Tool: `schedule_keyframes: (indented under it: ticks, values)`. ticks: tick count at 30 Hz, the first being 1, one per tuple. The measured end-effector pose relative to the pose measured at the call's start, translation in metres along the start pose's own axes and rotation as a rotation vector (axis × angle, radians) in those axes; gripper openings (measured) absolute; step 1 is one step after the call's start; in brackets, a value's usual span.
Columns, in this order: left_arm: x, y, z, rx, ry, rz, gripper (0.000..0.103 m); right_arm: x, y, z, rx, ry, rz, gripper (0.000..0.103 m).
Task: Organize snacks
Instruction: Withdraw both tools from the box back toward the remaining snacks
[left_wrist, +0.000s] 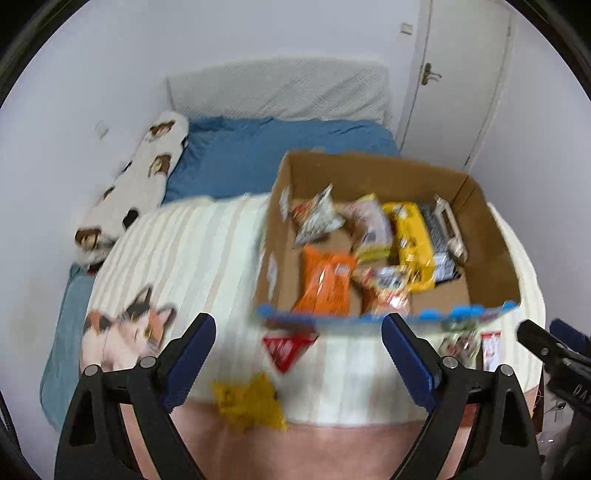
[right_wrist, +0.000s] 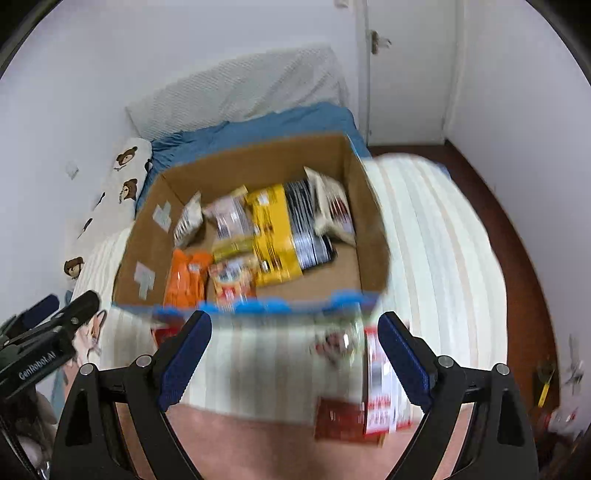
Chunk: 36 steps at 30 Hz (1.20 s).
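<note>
Observer: Cardboard box (left_wrist: 491, 236) was noted on the striped blanket (left_wrist: 192, 251) of the bed, its near rim edged in blue. Snack packets were seen inside it: an orange packet (left_wrist: 325, 280) near the front, a yellow packet (left_wrist: 410, 240) further right, a black packet (left_wrist: 439, 236) just beside that, and a silver packet (left_wrist: 316, 218) toward the back. All were blurred.

Recorder: And outside the box?

Observer: Loose snacks were recorded on the blanket in front of the box. A red packet (left_wrist: 286, 345) was seen just below the blue rim, and a yellow wrapper (left_wrist: 251, 402) at the blanket's near edge. In the right wrist view a red and white packet (right_wrist: 384, 387) was noted near the right tool's right finger, with a dark red packet (right_wrist: 345, 421) touching it on the left.

Recorder: State of the tools?

Observer: Left tool (left_wrist: 299, 360) was found released, fingers spread wide, nothing between them. Right tool (right_wrist: 295, 360) was likewise found released and empty. Both were held above the near edge of the bed, apart from every packet.

Recorder: Surroundings?

Observer: A blue sheet (left_wrist: 258, 155) and a white pillow (left_wrist: 280, 92) were logged behind the box, and a bear-print cushion (left_wrist: 144, 173) along the wall.
</note>
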<state>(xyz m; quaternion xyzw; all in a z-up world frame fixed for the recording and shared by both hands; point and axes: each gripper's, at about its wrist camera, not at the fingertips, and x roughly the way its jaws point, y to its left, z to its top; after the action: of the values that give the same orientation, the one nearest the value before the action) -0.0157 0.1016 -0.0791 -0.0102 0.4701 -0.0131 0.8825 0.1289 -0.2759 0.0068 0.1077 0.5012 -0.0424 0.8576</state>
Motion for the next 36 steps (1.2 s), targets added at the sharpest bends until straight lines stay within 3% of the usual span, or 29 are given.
schedule_keyframes:
  ticks: [5,7,9,12,15,17,19,20,26,30,31,34,36]
  values:
    - [0.029,0.026,-0.045,-0.061,0.133,0.038,0.092,0.045,-0.053,-0.042,0.121,0.180,-0.004,0.094]
    - [0.047,0.036,-0.064,-0.090,0.200,0.054,0.092,0.068,-0.063,-0.058,0.102,0.260,-0.026,0.094]
    - [0.058,0.041,-0.078,-0.099,0.236,0.067,0.092,0.083,-0.074,-0.073,0.095,0.288,-0.048,0.094]
    - [0.071,0.050,-0.102,-0.110,0.301,0.085,0.092,0.104,-0.101,-0.087,0.227,0.340,-0.016,0.094]
    - [0.081,0.058,-0.122,-0.119,0.354,0.092,0.092,0.119,-0.120,-0.095,0.310,0.338,0.006,0.092]
    - [0.085,0.059,-0.132,-0.126,0.383,0.092,0.092,0.125,-0.121,-0.098,0.297,0.331,-0.014,0.075]
    - [0.086,0.058,-0.140,-0.130,0.403,0.086,0.092,0.126,-0.119,-0.097,0.288,0.326,-0.008,0.067]
    - [0.086,0.056,-0.143,-0.130,0.408,0.081,0.092,0.126,-0.116,-0.098,0.279,0.334,0.012,0.061]
    - [0.085,0.017,-0.142,-0.075,0.420,0.022,0.092,0.126,-0.078,-0.110,0.214,0.471,0.219,0.061]
    - [0.085,-0.019,-0.129,-0.047,0.432,-0.036,0.092,0.108,-0.082,-0.101,0.200,0.389,0.134,0.064]
    - [0.085,-0.031,-0.126,-0.035,0.432,-0.046,0.092,0.107,-0.085,-0.097,0.207,0.375,0.113,0.069]
    - [0.088,-0.053,-0.121,-0.019,0.445,-0.063,0.092,0.121,-0.088,-0.089,0.224,0.392,0.106,0.072]
    - [0.091,-0.066,-0.119,-0.007,0.461,-0.065,0.092,0.142,-0.083,-0.087,0.183,0.446,0.031,0.072]
